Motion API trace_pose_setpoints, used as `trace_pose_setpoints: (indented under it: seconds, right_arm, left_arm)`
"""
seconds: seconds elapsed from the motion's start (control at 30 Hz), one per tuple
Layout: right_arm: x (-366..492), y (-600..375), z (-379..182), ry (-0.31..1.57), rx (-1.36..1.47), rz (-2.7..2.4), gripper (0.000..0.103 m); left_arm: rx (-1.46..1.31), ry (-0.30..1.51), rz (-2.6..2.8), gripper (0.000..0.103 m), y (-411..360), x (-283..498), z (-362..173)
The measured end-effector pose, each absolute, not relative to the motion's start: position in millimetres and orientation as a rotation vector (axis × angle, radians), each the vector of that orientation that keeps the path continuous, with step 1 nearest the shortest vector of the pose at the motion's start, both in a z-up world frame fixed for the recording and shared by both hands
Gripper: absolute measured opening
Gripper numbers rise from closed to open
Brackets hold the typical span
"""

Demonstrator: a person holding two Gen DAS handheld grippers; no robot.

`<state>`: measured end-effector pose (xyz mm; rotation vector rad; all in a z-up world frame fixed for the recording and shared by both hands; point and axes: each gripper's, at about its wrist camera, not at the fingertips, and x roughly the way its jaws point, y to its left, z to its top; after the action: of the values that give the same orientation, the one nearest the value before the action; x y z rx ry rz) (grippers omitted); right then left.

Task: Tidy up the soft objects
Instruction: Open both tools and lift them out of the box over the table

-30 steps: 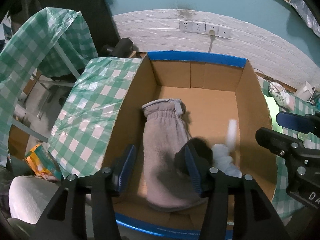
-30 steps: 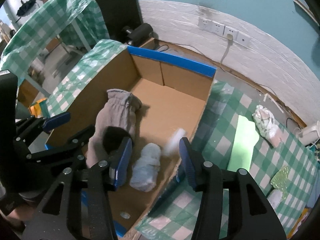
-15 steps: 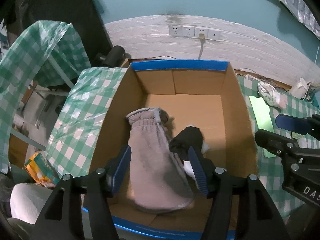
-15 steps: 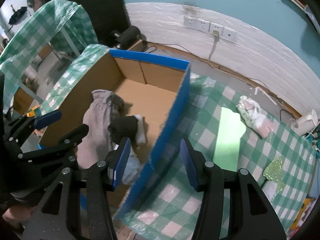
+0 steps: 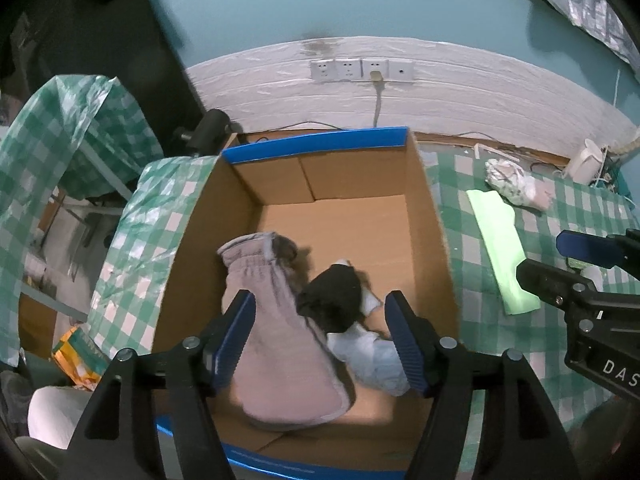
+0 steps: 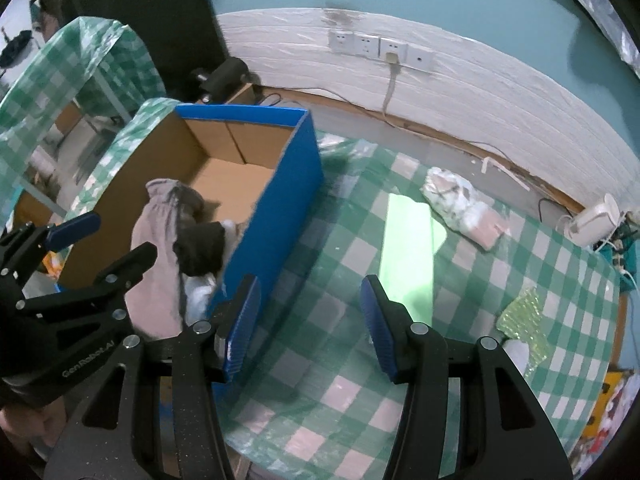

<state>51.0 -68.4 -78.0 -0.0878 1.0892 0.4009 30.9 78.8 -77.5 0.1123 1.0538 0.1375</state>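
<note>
Three soft items lie inside an open cardboard box [image 5: 424, 216] with blue outer walls, which sits at the left end of a desk [image 6: 344, 264] covered in a green and white checked cloth. A grey fleece garment [image 5: 280, 332] stretches along the box floor near its left wall. A black sock [image 5: 336, 304] lies against the garment's right side, and a pale blue bundle [image 5: 372, 356] rests just beside the sock, toward the box's near wall.

The left tool [image 5: 320, 336] hangs above the box with its blue-padded fingers spread apart, grasping nothing, with the garment and sock seen between them. The right tool [image 6: 306, 324] is also released and empty, held over bare checked cloth just to the right of the box.

Out on the desk, a light green folded cloth [image 6: 408, 248] lies near the middle, well apart from the box. A crumpled white patterned bundle [image 6: 460, 204] sits beside the green cloth's far end, toward the back edge of the desk. A shiny yellow-green piece [image 6: 524, 320] lies near the right edge. White wall sockets [image 5: 360, 70] are mounted on the wall behind the desk.
</note>
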Motion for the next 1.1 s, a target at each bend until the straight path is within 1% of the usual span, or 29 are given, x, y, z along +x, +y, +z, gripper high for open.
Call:
trace_pose_setpoints:
  seconds: [0.2,0.37,0.77,1.1]
  right_arm:
    - [48,-90,-80,1.087,-0.076,0.366,0.053]
    - [48,-114,-85,1.095,-0.053,0.324,0.056]
    - [43,-177,-107,1.134,0.014,0.227,0.056]
    - [41,-231,-133,1.182,0.066,0.146,0.056]
  left_arm:
    - [0.147,1.052,0.108,0.069,58,33,-78]
    - [0.163,1.048,0.083,0.070,41,36,-77]
    - [0.194,1.054,0.014,0.071,-9,47,-78]
    - [0.239,1.098,-0.041,0.072,-54,61,-96]
